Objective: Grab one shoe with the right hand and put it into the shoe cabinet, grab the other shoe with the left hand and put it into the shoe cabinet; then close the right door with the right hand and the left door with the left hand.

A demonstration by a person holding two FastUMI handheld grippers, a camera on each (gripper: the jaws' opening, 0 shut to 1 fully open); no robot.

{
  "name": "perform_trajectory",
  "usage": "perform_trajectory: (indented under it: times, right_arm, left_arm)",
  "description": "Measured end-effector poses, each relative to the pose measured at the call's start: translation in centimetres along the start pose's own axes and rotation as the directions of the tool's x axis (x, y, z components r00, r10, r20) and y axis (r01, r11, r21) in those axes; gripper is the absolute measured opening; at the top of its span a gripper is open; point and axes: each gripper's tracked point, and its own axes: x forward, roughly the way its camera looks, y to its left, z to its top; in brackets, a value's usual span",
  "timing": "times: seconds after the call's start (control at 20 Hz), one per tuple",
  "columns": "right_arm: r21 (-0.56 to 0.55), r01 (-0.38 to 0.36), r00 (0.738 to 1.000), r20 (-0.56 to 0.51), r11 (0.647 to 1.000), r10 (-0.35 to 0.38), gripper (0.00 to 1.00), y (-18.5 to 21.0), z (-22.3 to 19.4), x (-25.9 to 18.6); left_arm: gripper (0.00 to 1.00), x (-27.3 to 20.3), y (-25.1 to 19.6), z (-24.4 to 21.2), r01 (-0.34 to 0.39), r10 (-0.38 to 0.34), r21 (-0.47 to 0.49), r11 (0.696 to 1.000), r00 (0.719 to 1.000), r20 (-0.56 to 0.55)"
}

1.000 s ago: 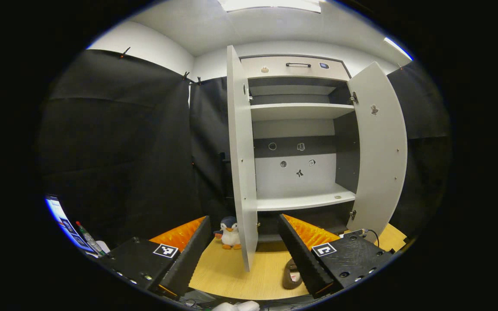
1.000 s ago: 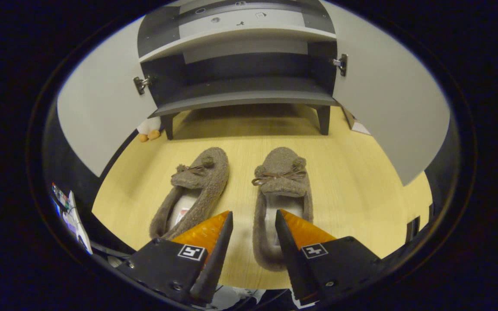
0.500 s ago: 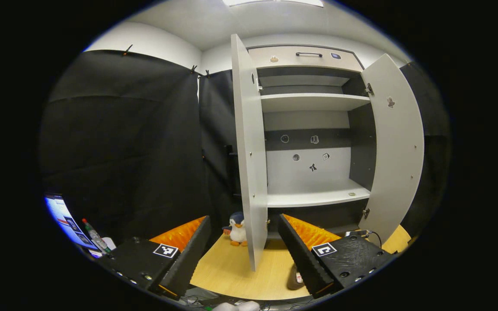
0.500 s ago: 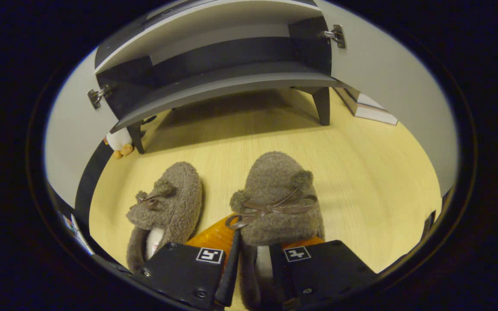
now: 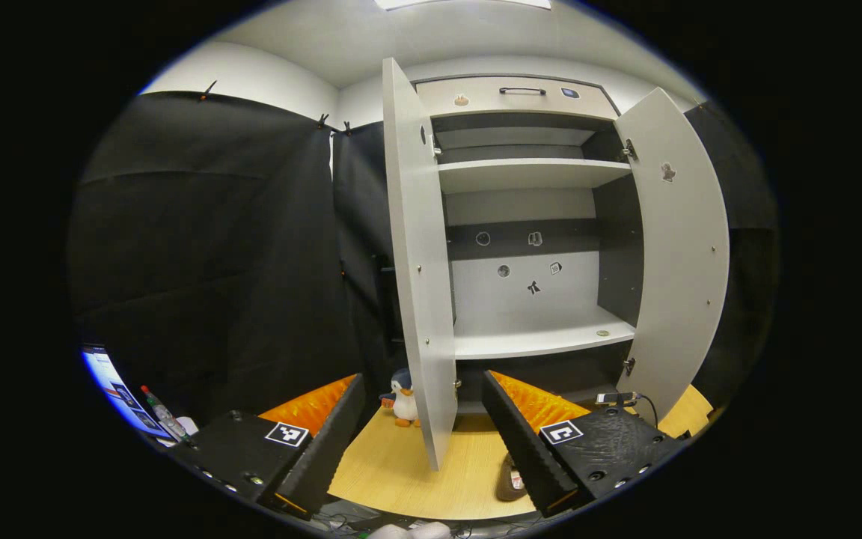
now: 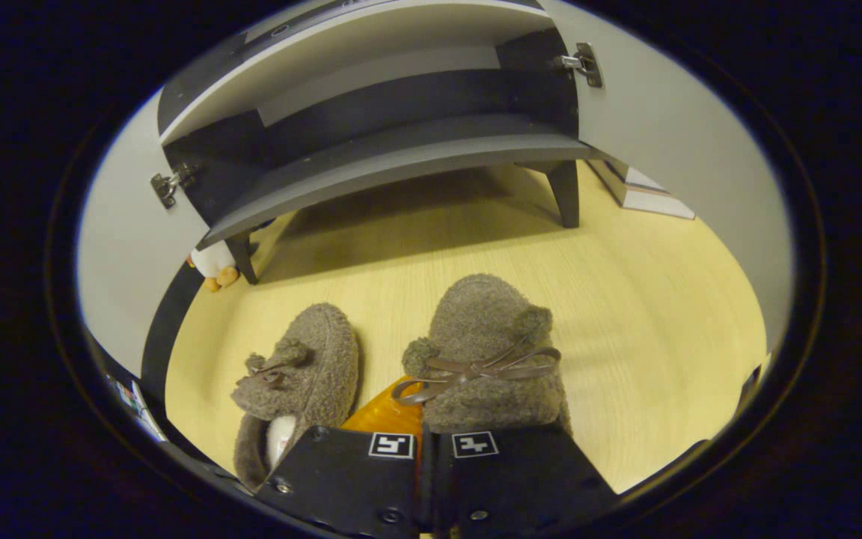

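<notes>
Right gripper (image 6: 429, 442) is clamped tight on the side wall of the fuzzy brown slipper with the bow (image 6: 485, 352), fingers drawn nearly together around the fabric, so step one, the grab, looks done and the lift comes next. The other slipper (image 6: 300, 374) sits just beside it on the pale wooden floor (image 6: 648, 314), waiting its turn. Ahead, the shoe cabinet (image 6: 393, 161) stands with both doors swung wide, its dark bottom shelf the nearest landing spot; the next move calls for raising the slipper clear of the floor and over that shelf's front edge without clipping it. Left gripper (image 5: 423, 434) hangs back, fingers spread wide with nothing between them, looking up at the cabinet's pale shelves. The left door (image 5: 420, 269) juts straight toward it, edge-on, and the right door (image 5: 682, 254) flares outward. A little penguin toy (image 5: 404, 398) stands by the left door's foot, off the carrying path.
</notes>
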Motion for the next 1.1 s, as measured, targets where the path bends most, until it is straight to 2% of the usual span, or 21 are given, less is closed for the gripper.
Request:
perform_trajectory:
  times: [0.3, 0.5, 0.55, 0.6, 0.8, 0.95, 1.1]
  right_arm:
    - [-0.087, -0.043, 0.987, 0.152, 0.995, 0.055, 0.06, 2.0, 4.5, -8.7]
    - [-0.124, -0.061, 0.961, 0.262, 0.990, 0.092, 0.06, 4.1, 9.4, -15.6]
    - [-0.133, -0.063, 0.951, 0.294, 0.989, 0.100, 0.06, 4.9, 10.9, -17.4]
    - [-0.149, -0.064, 0.940, 0.323, 0.987, 0.110, 0.06, 5.5, 12.6, -19.2]
    - [-0.185, -0.073, 0.890, 0.431, 0.980, 0.148, 0.06, 8.4, 20.0, -24.8]
    - [-0.206, -0.081, 0.852, 0.494, 0.975, 0.175, 0.06, 10.5, 25.8, -27.4]
    - [-0.217, -0.037, 0.819, 0.553, 0.975, 0.154, 0.06, 11.4, 32.1, -27.8]
  left_arm:
    - [0.96, -0.2, -0.3, 0.5, 0.033, -0.033, 0.009, 0.999, 0.998, 0.044]
    - [0.96, -0.5, -0.5, 1.1, 0.048, -0.052, 0.048, 0.998, 0.994, 0.095]
    - [1.00, -0.6, -0.7, 1.2, 0.056, -0.062, 0.056, 0.997, 0.992, 0.106]
    - [0.96, -0.8, -0.8, 1.3, 0.069, -0.076, 0.061, 0.996, 0.991, 0.114]
    - [0.96, -0.4, -1.0, 1.5, 0.106, -0.111, 0.042, 0.993, 0.986, 0.124]
    - [0.96, -0.5, -1.0, 1.7, 0.119, -0.120, 0.013, 0.993, 0.984, 0.132]
    - [0.96, -0.6, -0.9, 1.8, 0.107, -0.105, -0.007, 0.994, 0.985, 0.137]
